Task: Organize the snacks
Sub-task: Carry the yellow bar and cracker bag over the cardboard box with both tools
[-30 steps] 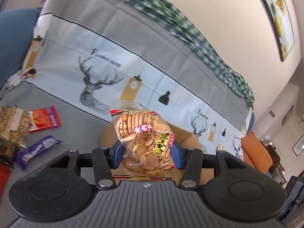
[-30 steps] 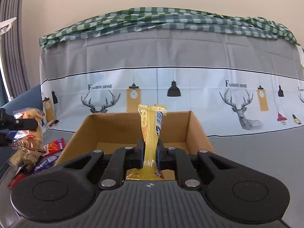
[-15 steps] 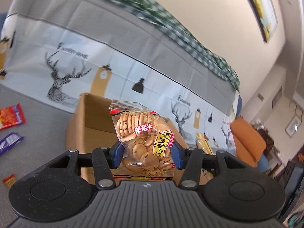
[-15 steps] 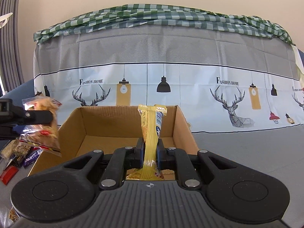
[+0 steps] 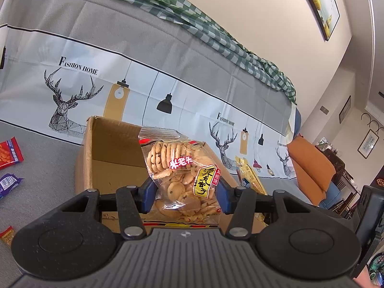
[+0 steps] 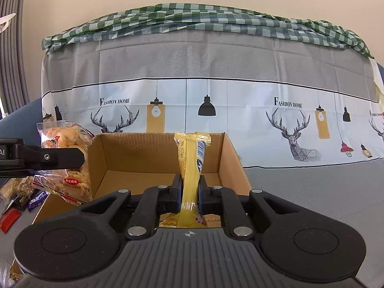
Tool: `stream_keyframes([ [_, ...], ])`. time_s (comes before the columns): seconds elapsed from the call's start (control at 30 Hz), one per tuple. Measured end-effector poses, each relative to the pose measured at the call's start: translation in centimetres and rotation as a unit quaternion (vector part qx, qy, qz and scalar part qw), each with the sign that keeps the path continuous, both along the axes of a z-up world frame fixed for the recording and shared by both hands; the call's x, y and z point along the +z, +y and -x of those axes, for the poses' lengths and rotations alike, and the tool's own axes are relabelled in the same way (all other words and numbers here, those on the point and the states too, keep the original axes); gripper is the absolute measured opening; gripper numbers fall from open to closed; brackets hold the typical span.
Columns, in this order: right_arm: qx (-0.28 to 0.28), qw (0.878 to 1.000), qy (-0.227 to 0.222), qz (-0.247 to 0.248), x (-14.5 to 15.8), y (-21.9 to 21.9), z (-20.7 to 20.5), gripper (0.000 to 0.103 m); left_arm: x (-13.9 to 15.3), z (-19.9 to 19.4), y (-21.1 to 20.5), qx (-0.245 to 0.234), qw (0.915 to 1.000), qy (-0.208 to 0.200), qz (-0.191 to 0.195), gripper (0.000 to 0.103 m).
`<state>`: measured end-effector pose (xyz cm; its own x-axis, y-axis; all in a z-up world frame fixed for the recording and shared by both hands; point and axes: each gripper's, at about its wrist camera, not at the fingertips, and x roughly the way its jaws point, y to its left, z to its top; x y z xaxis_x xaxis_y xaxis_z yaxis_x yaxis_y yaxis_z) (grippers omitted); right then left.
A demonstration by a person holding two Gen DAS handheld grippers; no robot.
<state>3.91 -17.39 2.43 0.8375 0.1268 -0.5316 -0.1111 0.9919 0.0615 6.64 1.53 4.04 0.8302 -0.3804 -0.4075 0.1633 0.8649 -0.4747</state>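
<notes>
The cookie bag is covering part of the cardboard box's floor and far wall. At the left edge, the red packet and purple wrapper are running out of frame. The yellow packet's small print is blurring past reading.

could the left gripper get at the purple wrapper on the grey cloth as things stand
Probably not: the left gripper is shut on the cookie bag by the cardboard box; the purple wrapper lies unblocked off to its left.
</notes>
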Motion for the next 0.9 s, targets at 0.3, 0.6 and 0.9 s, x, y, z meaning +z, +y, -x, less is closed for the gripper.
stream_keyframes([
  [0.3,-0.004,1.0,0.001,0.0,0.02,0.02,0.01,0.013,-0.04,-0.23,-0.25,-0.002,1.0,0.002,-0.005,0.056],
  [0.6,-0.003,1.0,0.002,0.0,-0.06,0.12,-0.07,0.013,-0.15,-0.18,-0.58,-0.004,0.9999,0.003,-0.01,0.056],
  [0.9,-0.003,1.0,0.002,0.002,-0.03,0.19,-0.05,0.013,-0.18,-0.12,-0.78,-0.006,0.9999,0.001,-0.013,0.056],
])
